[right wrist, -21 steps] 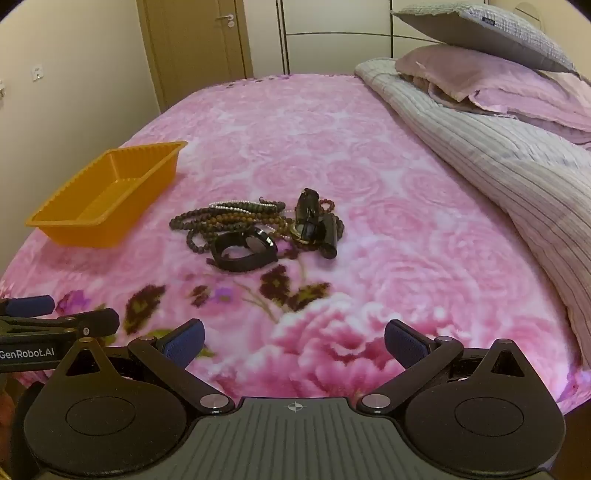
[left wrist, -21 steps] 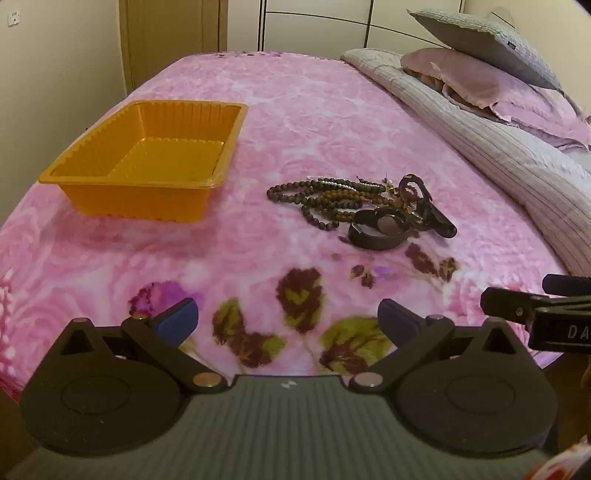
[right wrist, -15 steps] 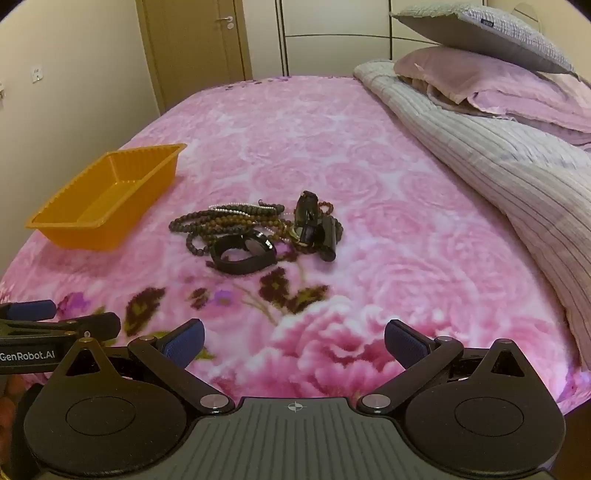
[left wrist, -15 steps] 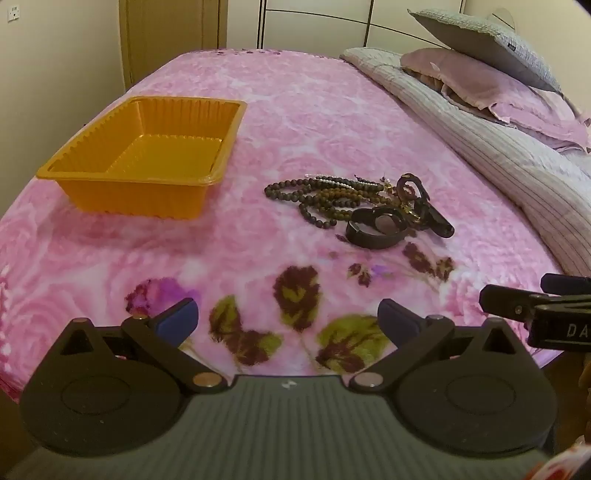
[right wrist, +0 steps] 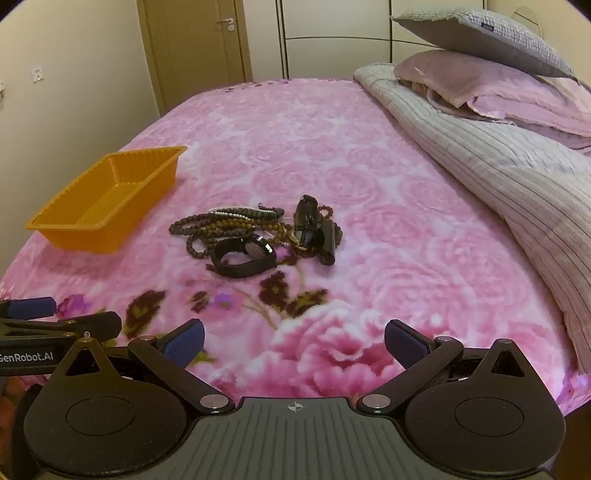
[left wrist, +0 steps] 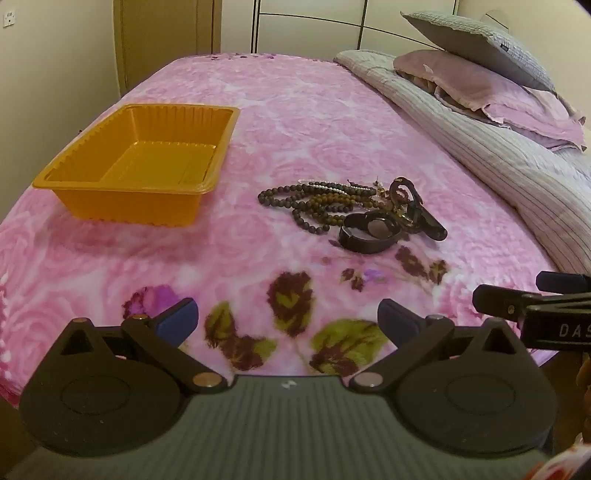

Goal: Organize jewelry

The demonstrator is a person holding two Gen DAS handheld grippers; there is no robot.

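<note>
Jewelry (left wrist: 351, 214), a tangle of bead strands and black bands, lay on the pink floral blanket (left wrist: 295, 122) right of an empty orange tray (left wrist: 207, 184), while both grippers (left wrist: 287, 317) (right wrist: 293, 338) hovered near, jaws spread wide and holding nothing.

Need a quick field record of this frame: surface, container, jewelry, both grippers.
surface: pink floral blanket on a bed
container: orange tray, empty, left of the jewelry, apart from it
jewelry: one tangled pile on the blanket; bead strands, black band at the near edge, dark pieces on the right
left gripper: open, nothing between the fingers, short of the pile
right gripper: open, nothing between the fingers, short of the pile
background: striped quilt, pillows
</note>
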